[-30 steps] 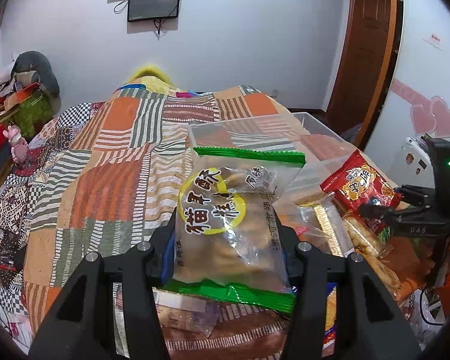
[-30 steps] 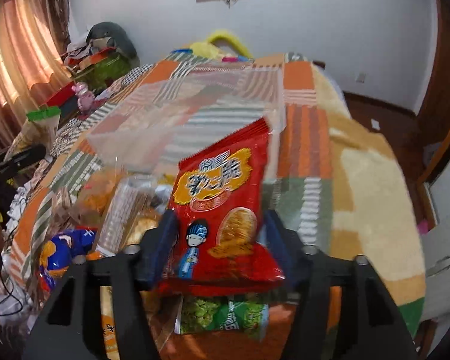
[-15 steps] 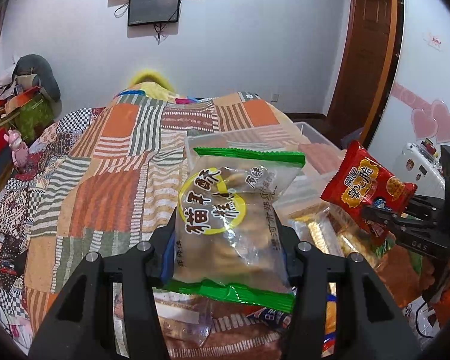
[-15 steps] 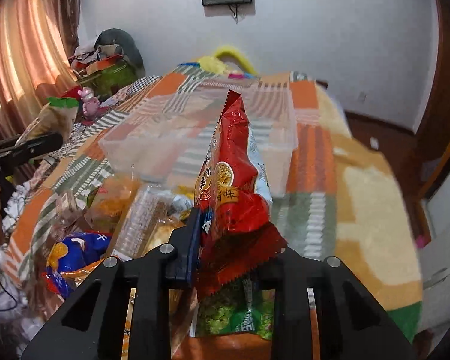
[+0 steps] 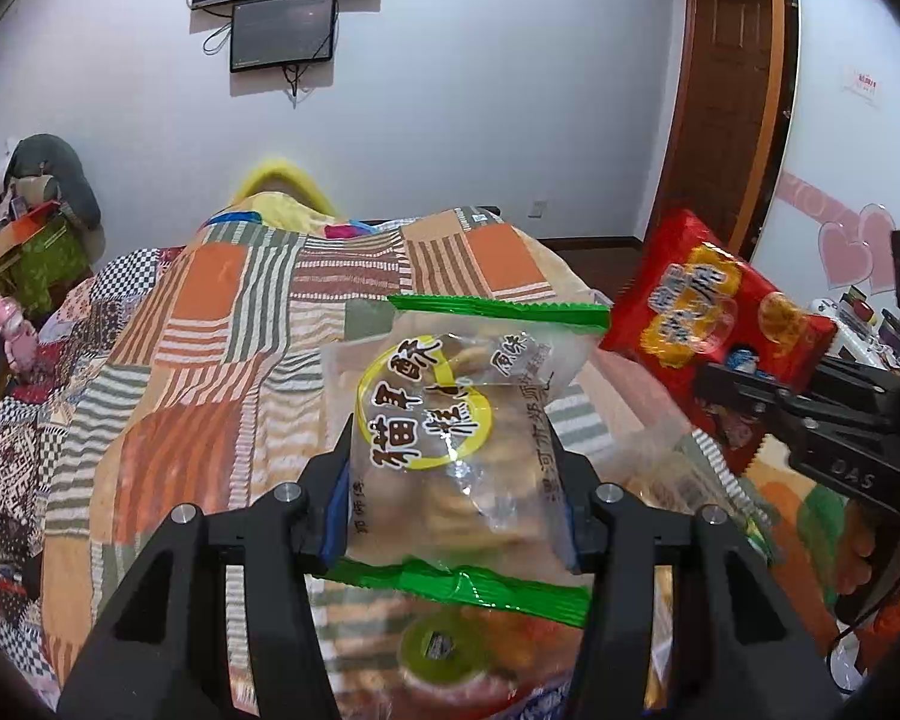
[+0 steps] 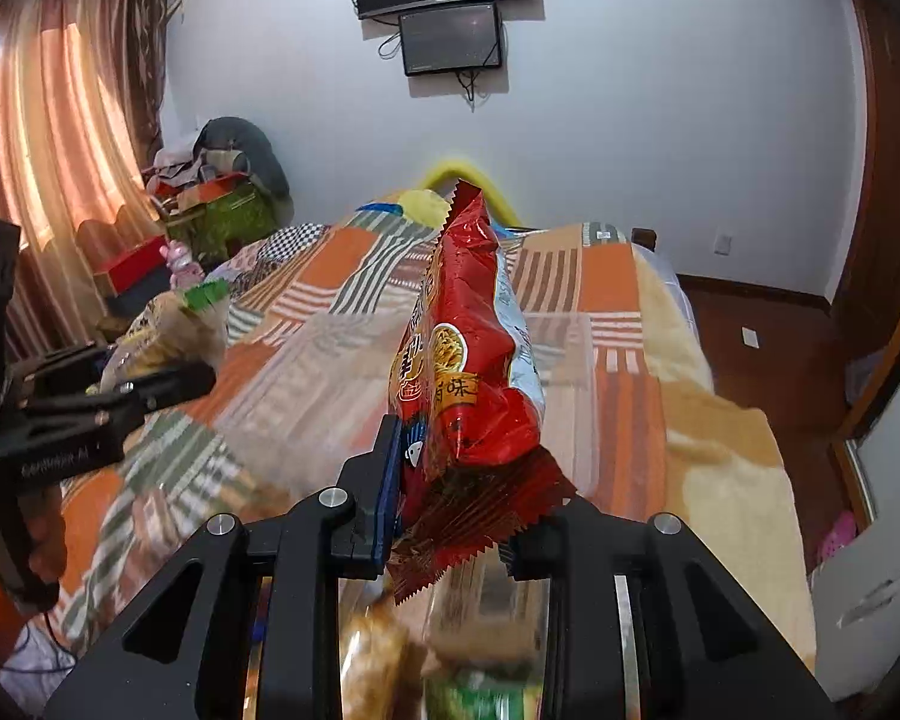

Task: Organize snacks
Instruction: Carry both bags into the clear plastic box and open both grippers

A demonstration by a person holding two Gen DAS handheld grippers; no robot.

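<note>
Both grippers, left (image 5: pixel 456 474) and right (image 6: pixel 450 480), are clamped on bags; your red packet (image 6: pixel 474 348) is pinched only by its bottom crimp, so swinging could slip it

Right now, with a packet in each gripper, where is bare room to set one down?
Free: the patchwork quilt left of the biscuit packet, and the clear plastic bin ahead. Crowded: the loose snack pile under the red chip bag.
</note>
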